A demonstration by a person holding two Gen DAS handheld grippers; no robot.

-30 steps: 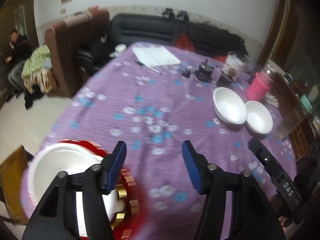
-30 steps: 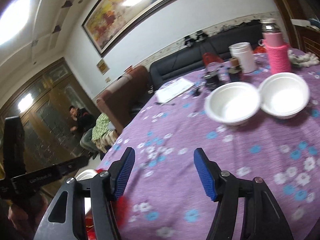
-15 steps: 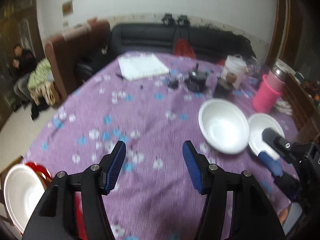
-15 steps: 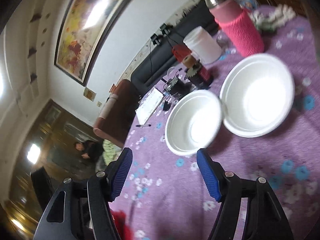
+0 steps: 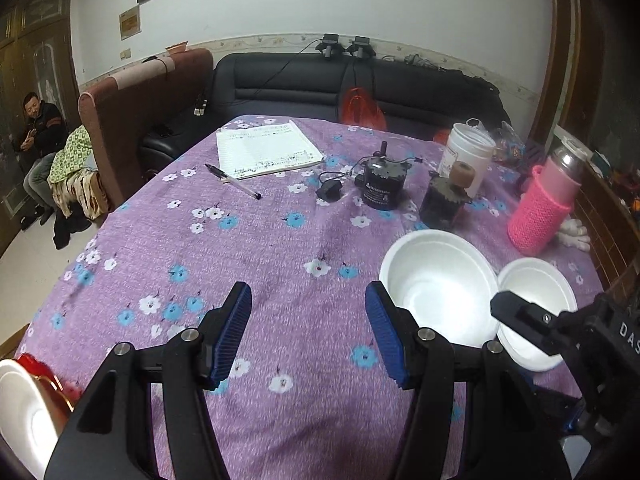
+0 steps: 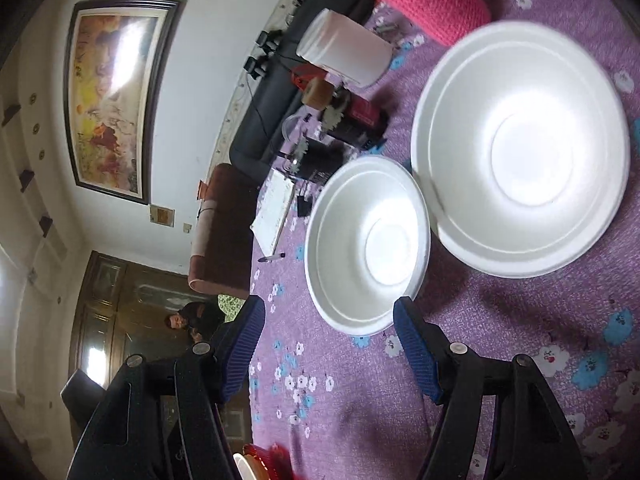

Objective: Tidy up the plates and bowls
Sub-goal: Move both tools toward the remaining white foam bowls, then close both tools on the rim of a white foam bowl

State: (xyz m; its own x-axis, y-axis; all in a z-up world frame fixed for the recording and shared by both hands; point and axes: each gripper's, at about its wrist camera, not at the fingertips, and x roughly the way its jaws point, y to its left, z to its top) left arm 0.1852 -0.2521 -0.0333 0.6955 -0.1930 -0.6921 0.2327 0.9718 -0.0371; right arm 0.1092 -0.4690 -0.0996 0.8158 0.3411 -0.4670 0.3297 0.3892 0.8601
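Two empty white foam bowls sit side by side on the purple flowered tablecloth (image 5: 280, 248). The nearer bowl (image 5: 438, 280) (image 6: 366, 246) lies just beyond the tips of my right gripper (image 6: 329, 308), which is open, rolled sideways and holds nothing. The other bowl (image 5: 536, 276) (image 6: 520, 148) is partly covered in the left wrist view by a right gripper finger (image 5: 520, 312). My left gripper (image 5: 307, 292) hovers open over bare cloth, left of the bowls. A third white bowl (image 5: 20, 412) rests on a red gold-trimmed plate (image 5: 34, 364) at the table's near left edge.
Behind the bowls stand a pink-sleeved flask (image 5: 540, 212), a white tub (image 5: 466, 156) and two dark motor-like parts (image 5: 384, 188). A notebook (image 5: 268, 152) and pen (image 5: 234, 182) lie further back. Sofas stand beyond the table; a person (image 5: 40, 132) sits at far left.
Both grippers have swung toward the two white bowls. The red plate with its bowl has slid to the left wrist view's corner. The right gripper has rolled sideways and closed in on the nearer bowl.
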